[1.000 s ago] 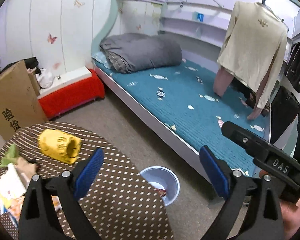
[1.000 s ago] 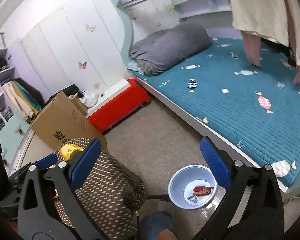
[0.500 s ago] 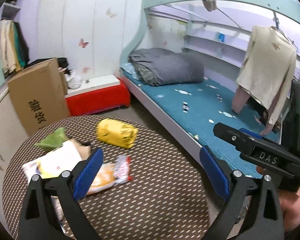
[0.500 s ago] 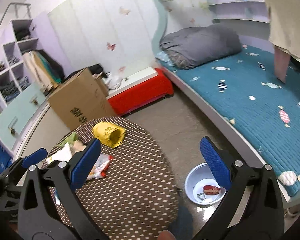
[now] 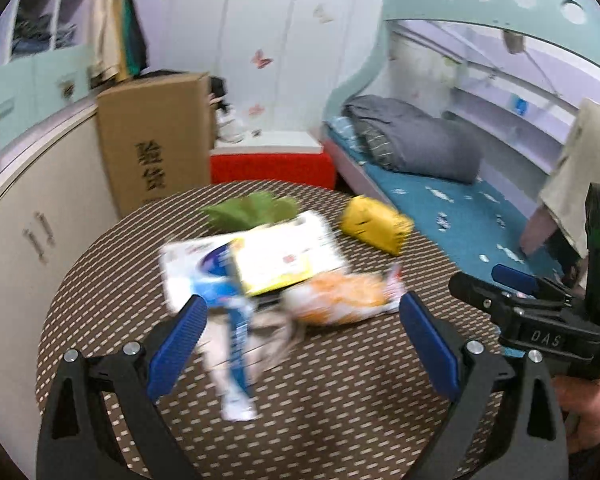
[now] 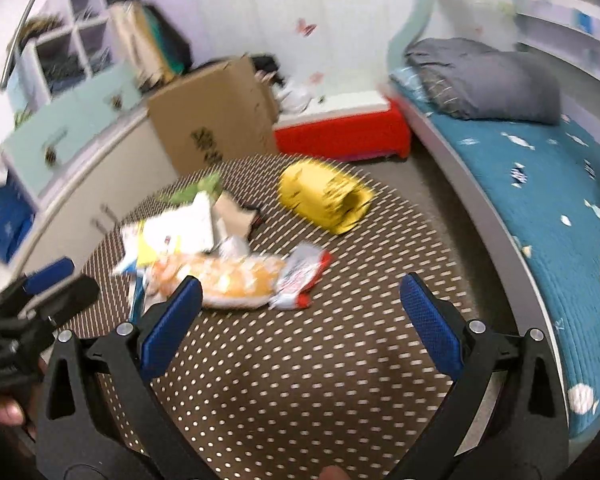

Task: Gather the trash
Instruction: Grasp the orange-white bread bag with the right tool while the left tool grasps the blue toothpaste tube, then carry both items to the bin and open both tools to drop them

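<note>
A pile of trash lies on the round brown dotted table (image 5: 340, 420) (image 6: 300, 380). It holds an orange snack bag (image 5: 340, 304) (image 6: 224, 280), a white and yellow pack (image 5: 284, 256) (image 6: 180, 228), a blue and white wrapper (image 5: 232, 340), a green wrapper (image 5: 252, 210) (image 6: 204, 186) and a crumpled yellow bag (image 5: 376, 226) (image 6: 328, 196). My left gripper (image 5: 300, 348) is open and empty just above the pile's near side. My right gripper (image 6: 300, 324) is open and empty, hovering over the table near the orange bag. Both views are motion-blurred.
A cardboard box (image 5: 156, 140) (image 6: 216, 120) stands behind the table by a white cabinet (image 5: 28, 184). A red bench (image 5: 272, 166) and a bed with a teal cover (image 6: 540, 184) are on the right. The right gripper shows in the left wrist view (image 5: 540, 308).
Both views have swung from the floor and the bin up onto the table. The trash pile now fills the middle. Both grippers have stayed open.
</note>
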A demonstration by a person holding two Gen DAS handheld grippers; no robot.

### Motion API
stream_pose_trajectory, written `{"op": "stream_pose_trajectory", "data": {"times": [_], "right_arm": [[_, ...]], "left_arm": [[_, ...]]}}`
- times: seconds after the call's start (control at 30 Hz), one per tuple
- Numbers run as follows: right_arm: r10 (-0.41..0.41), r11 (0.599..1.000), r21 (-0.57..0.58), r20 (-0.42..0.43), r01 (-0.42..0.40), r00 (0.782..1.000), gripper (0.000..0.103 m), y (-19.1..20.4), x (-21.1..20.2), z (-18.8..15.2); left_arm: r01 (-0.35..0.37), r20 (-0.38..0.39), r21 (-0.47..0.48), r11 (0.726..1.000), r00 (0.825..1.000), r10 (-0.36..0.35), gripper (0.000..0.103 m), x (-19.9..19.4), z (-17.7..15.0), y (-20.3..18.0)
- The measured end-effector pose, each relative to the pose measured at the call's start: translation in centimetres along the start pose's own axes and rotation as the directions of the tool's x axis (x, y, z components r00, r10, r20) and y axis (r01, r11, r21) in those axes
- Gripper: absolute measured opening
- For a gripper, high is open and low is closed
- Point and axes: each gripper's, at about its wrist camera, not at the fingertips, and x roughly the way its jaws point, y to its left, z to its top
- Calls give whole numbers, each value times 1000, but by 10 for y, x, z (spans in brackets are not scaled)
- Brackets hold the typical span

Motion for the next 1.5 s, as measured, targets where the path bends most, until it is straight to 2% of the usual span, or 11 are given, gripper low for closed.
{"op": "stream_pose_trajectory", "data": {"times": [0.3, 0.53, 0.6, 0.63, 0.7, 0.73, 0.8, 0.87, 0.97, 1.2, 1.5], "right_arm": [[-29, 969, -247, -83, 7, 996, 97, 49, 52, -10], [-39, 906, -424, -90, -2, 995, 97, 71, 85, -8], [-19, 892, -451, -94, -26, 995, 92, 75, 92, -7], [-3, 890, -454, -106, -46, 994, 87, 75, 95, -6], [30, 893, -442, -133, -86, 991, 72, 74, 98, -6], [45, 897, -432, -131, -98, 990, 70, 72, 97, -6], [87, 905, -403, -134, -134, 987, 61, 69, 92, -5], [127, 913, -373, -129, -166, 984, 58, 66, 82, -6], [167, 920, -337, -121, -198, 979, 56, 65, 67, -9], [288, 941, -156, -97, -300, 953, 56, 47, 40, -7], [376, 926, -26, -8, -376, 927, 56, 22, 5, -1]], "left_arm": [[-73, -89, -59, 996, 994, 68, 95, 23, -31, 52], [-101, -141, -31, 994, 985, 96, 94, 55, -37, 51], [-108, -146, -26, 994, 984, 103, 86, 61, -36, 51], [-106, -159, -30, 994, 982, 100, 76, 66, -36, 52], [-87, -177, -47, 995, 981, 78, 60, 73, -34, 54], [-85, -196, -51, 995, 978, 73, 44, 77, -35, 55], [-84, -192, -52, 995, 979, 72, 37, 77, -35, 56], [-77, -190, -64, 995, 980, 63, 23, 73, -36, 59], [-72, -180, -81, 994, 982, 56, 16, 62, -39, 66], [-70, -155, -105, 992, 987, 53, 15, 34, -52, 67], [-23, -57, -103, 994, 998, 18, 15, -15, -42, 48]]}}
